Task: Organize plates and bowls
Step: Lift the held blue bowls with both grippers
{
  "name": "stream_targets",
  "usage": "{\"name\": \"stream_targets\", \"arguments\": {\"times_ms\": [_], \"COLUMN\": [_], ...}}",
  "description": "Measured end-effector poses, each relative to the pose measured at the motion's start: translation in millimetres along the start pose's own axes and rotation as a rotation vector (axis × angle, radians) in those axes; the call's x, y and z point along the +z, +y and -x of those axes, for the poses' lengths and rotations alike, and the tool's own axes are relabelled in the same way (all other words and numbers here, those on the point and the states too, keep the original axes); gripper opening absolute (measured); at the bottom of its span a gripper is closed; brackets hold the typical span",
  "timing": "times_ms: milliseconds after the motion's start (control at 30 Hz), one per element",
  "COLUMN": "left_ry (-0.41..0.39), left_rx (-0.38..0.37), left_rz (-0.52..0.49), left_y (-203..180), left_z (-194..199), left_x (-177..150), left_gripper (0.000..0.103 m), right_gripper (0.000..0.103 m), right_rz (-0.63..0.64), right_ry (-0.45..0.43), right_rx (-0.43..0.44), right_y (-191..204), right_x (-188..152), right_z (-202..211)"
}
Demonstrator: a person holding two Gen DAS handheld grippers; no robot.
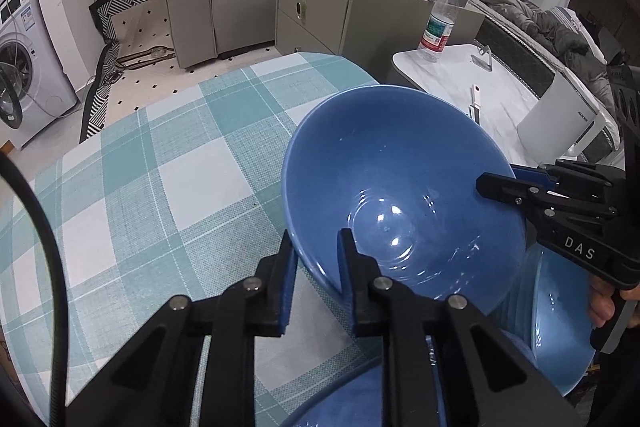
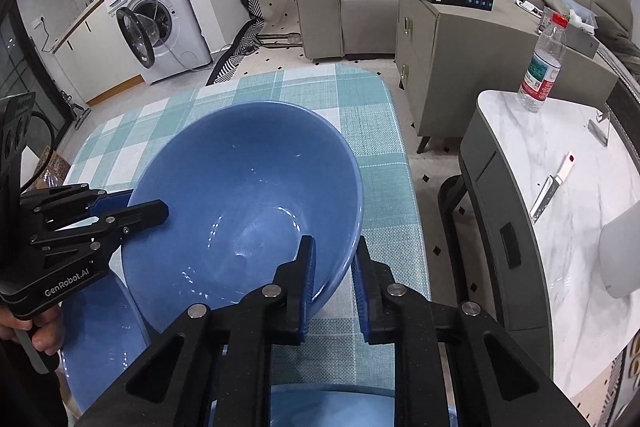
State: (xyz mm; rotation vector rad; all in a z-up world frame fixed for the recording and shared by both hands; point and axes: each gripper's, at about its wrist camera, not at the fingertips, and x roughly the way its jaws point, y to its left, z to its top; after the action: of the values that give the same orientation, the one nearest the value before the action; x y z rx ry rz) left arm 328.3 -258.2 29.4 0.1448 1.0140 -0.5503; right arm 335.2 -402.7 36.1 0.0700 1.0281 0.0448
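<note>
Glazed blue bowl (image 1: 404,187) is hanging tilted over the checked worktop (image 1: 132,187), both grippers' fingers (image 1: 289,287) (image 2: 306,287) pinching opposite rims, so uneven pulling is probably risking a slip onto the bowls below (image 1: 560,327).

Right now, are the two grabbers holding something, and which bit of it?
Yes. The left gripper and the right gripper both pinch the blue bowl by its rim, on opposite sides.

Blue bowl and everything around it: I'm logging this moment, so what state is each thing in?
Blue bowl: tilted, gripped at opposite rims.
Left gripper: shut on bowl rim.
Right gripper: shut on bowl rim.
Water bottle: upright, capped.
Washing machine door: open.
</note>
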Motion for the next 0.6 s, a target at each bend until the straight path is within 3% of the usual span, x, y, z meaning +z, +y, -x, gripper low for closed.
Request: {"name": "stream_targets", "arguments": {"times_ms": [600], "left_ry": [-0.065], "left_rx": [-0.006], "left_rz": [0.001], "left_y": [-5.7], "left_z": [10.4], "left_x": [4.5], "left_gripper": [0.017], "right_gripper": [0.018], "right_rz": [-0.017], "right_ry": [-0.047], "right_rx": [-0.029], "right_y": [-2.6], "right_x": [0.1], "right_z": [14.2]}}
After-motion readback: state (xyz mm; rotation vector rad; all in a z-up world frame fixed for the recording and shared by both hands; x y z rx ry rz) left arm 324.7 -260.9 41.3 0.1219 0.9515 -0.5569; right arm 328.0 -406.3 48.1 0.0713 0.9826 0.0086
